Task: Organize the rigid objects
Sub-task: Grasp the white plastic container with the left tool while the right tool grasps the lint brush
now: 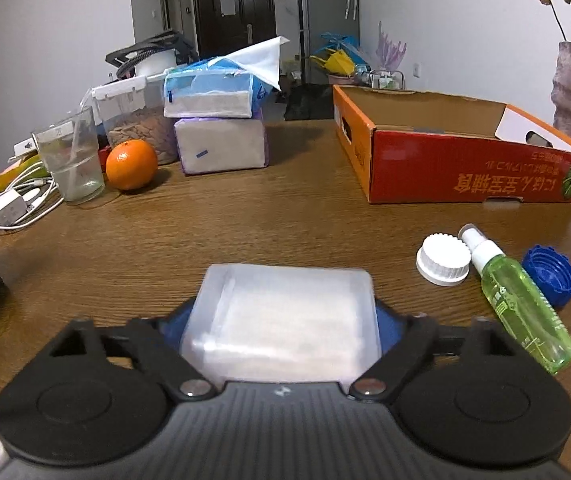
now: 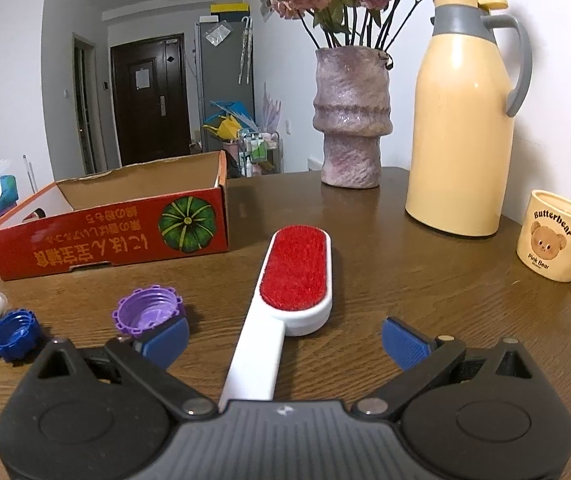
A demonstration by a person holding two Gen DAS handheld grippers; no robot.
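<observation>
Clamped between the left gripper's jaws, a blurry translucent box, probably plastic, is hovering over the tabletop's near edge. Carrying it level into the cardboard box looks wisest. Right gripper is spreading wide around one lint brush. Three caps are waiting: white, blue, purple.
</observation>
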